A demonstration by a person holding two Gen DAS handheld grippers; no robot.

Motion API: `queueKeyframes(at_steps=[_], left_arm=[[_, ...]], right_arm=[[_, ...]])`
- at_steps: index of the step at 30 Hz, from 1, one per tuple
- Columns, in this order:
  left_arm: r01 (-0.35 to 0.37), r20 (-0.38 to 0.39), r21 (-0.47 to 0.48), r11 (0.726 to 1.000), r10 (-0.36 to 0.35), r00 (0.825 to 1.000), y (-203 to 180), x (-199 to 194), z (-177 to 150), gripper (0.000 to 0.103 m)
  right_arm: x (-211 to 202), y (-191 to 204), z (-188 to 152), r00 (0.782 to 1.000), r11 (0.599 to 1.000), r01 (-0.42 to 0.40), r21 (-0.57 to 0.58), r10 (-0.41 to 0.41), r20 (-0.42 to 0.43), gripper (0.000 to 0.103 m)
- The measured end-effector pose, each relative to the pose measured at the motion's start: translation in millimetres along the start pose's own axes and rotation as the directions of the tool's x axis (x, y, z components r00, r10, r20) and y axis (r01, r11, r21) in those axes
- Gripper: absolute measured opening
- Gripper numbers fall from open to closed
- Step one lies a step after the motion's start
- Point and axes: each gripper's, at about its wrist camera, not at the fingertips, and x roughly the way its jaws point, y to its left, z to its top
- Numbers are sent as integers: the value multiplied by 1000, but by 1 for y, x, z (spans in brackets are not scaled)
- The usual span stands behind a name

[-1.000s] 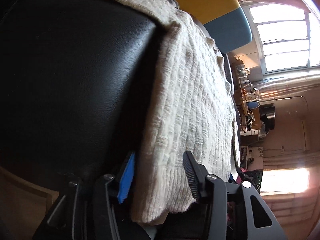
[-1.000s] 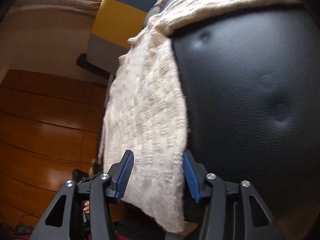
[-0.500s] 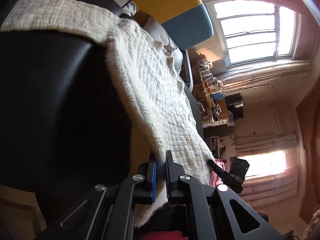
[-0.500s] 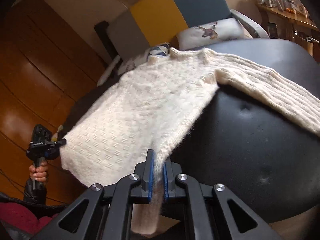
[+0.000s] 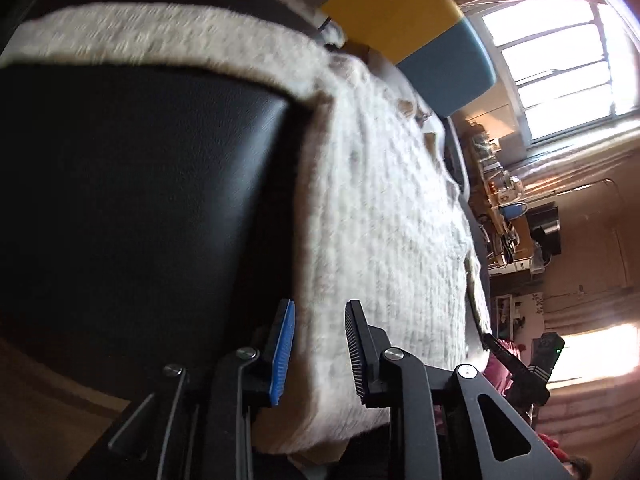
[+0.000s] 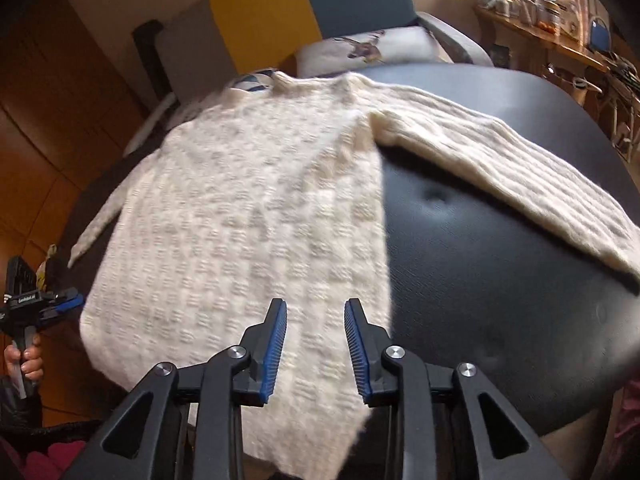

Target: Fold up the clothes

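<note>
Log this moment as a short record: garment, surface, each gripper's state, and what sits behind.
garment: cream knitted sweater, spread flat, one sleeve stretched out to the side
surface: black padded leather top; the hem hangs over its near edge
left gripper: open, fingers astride the hem edge
right gripper: open, over the hem
hand: grips the other gripper's handle, at the far left of the right wrist view
behind: yellow, grey and blue chair back, white printed cushion

A black padded leather seat (image 6: 500, 280) with button dimples carries a cream chunky-knit sweater (image 6: 248, 216). The sweater lies spread flat, one sleeve stretched out across the leather. Its hem hangs over the near edge.
</note>
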Motion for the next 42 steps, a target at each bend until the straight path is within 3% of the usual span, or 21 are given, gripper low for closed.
queueKeyframes(at_steps=[3,6,8,9,12,14,18,20,22,26,29,32,33,34,37,39,41,42], left_arm=[[23,21,109,994,-25,999,-35,18,14,37],[-110,-1,200,974,112,994,-55,54,21,37],[-265,-29,234,936,279,960,-47,76,17,34],[-293,-33,242,925,309,950,-44,81,12,33],[-274,6,242,931,280,960,-36,69,4,33],[-255,13,203,945,258,966,-39,67,11,33],[-255,19,214,943,257,966,-61,79,23,35],[-235,3,241,942,242,970,-80,95,28,36],[-213,-17,271,939,226,974,-98,112,32,40],[-148,-91,321,935,186,978,-134,148,40,42],[-112,-133,381,918,175,976,-170,178,40,42],[-66,-173,446,892,158,972,-209,205,38,44],[-49,-187,466,884,152,971,-222,214,37,44],[-31,-203,480,877,146,968,-233,222,36,45],[13,-239,530,848,135,962,-265,242,31,45],[40,-257,561,827,128,958,-287,253,28,45],[90,-288,571,816,96,953,-311,263,27,45],[128,-317,563,816,70,946,-325,269,28,45]], right_arm=[[36,29,7,998,997,18,-76,-23,-65,32],[65,34,-3,975,980,141,-144,-163,-152,32],[62,23,-6,984,987,115,-110,-128,-126,31],[60,16,-7,987,992,99,-81,-108,-120,31],[51,-11,-7,995,995,-34,93,43,-90,31],[38,-37,-9,989,962,-139,237,145,-11,32],[-14,-119,-35,962,830,-243,501,139,236,32],[-42,-166,-55,945,740,-256,622,57,322,32],[-62,-217,-72,936,619,-262,740,-23,351,32],[-86,-295,-94,907,445,-301,844,-140,397,35],[-81,-327,-94,897,362,-320,875,-181,403,35],[-73,-347,-90,872,292,-371,882,-217,439,35],[-72,-351,-85,868,297,-369,881,-230,440,34],[-68,-350,-76,874,327,-339,882,-238,424,34],[-57,-349,-49,888,416,-245,876,-266,374,14],[-56,-341,-32,897,521,-164,838,-274,346,10],[-60,-320,-10,893,653,-84,753,-287,347,10],[-56,-314,-8,899,685,-64,725,-276,340,10]])
